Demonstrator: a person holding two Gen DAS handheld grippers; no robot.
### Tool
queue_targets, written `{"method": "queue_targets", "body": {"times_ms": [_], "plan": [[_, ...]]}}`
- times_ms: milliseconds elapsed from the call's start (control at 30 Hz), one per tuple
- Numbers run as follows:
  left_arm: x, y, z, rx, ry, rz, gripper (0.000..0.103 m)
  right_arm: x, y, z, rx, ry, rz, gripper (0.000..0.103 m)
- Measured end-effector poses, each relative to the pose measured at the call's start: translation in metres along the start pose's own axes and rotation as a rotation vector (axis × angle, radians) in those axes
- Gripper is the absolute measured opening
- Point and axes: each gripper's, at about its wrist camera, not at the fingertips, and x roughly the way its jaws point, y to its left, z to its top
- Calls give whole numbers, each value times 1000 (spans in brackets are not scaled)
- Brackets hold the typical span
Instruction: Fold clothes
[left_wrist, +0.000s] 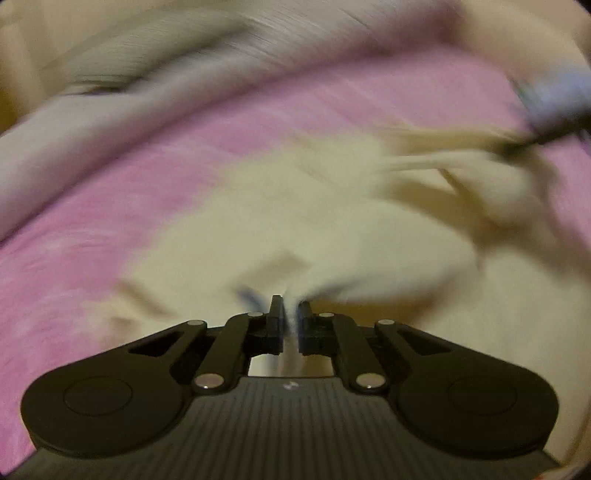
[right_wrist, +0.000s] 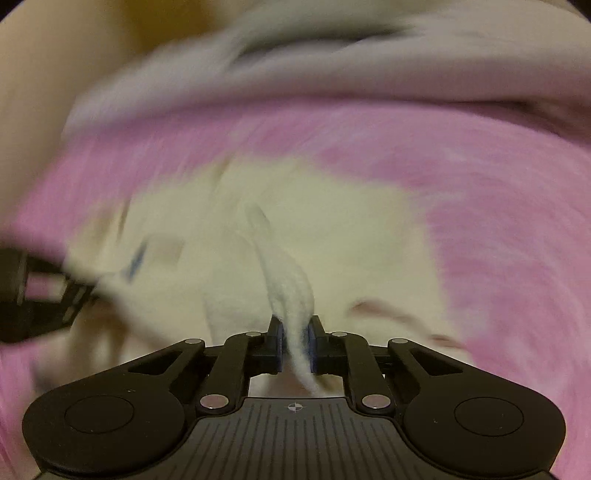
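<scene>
A cream-white fleecy garment (left_wrist: 314, 229) lies on a pink bedsheet (left_wrist: 110, 221). My left gripper (left_wrist: 290, 306) is shut on a thin edge of it, near a small blue mark. My right gripper (right_wrist: 294, 328) is shut on a thick bunched fold of the same garment (right_wrist: 295, 236), which rises between its pads. Each gripper shows in the other's view: the right one at the far right of the left wrist view (left_wrist: 517, 147), the left one at the far left of the right wrist view (right_wrist: 81, 295). Both views are motion-blurred.
A grey-white blanket (left_wrist: 110, 96) lies heaped along the far side of the pink sheet (right_wrist: 498, 221), also seen in the right wrist view (right_wrist: 332, 66). A cream wall (right_wrist: 55, 74) stands behind.
</scene>
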Motion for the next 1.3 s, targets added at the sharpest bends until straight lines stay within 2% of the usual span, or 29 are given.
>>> {"method": "queue_targets", "body": {"times_ms": [33,67,100,133,167,200,233,267,333,400,433,567,633,733,800,933,1067,1200,1300], "plan": [[-19,30,1,-118,-46,94,7,-20,-18,3,115,-81,-22,13],[-38,62,-3,-247,-75,198,7,-43,-40,3,234,-176,-83,13],[-57,97,-16,-400,-70,323,8,-67,-65,1,369,-263,-170,13],[-76,132,-28,-552,-64,449,10,-87,-92,-6,520,-308,-249,18],[-93,162,-42,-686,-48,546,17,-106,-120,-13,670,-352,-328,28],[-107,182,-59,-779,-10,587,18,-118,-142,-22,781,-327,-403,63],[-121,199,-77,-868,20,613,18,-130,-164,-32,890,-299,-479,86],[-133,205,-95,-930,34,620,16,-141,-176,-43,939,-286,-517,87],[-146,197,-116,-936,91,651,17,-151,-181,-60,949,-230,-491,87],[-150,178,-136,-942,164,628,19,-154,-175,-75,922,-151,-458,87],[-150,166,-146,-974,175,599,19,-156,-172,-82,908,-111,-442,87],[-146,112,-180,-1145,179,391,20,-126,-141,-113,868,105,-329,87],[-143,82,-192,-1180,181,308,20,-114,-118,-130,842,180,-266,87],[-143,47,-198,-1161,213,262,20,-107,-86,-147,753,242,-202,87],[-151,34,-203,-1169,205,249,20,-108,-67,-151,651,257,-190,87],[-168,43,-207,-1213,135,275,21,-112,-45,-148,537,218,-152,87],[-180,79,-211,-1279,61,308,30,-98,-14,-133,506,202,-83,87],[-185,125,-228,-1388,-19,327,32,-70,21,-114,467,207,-39,87],[-181,163,-241,-1428,-67,345,33,-47,50,-108,452,208,-34,87]]}}
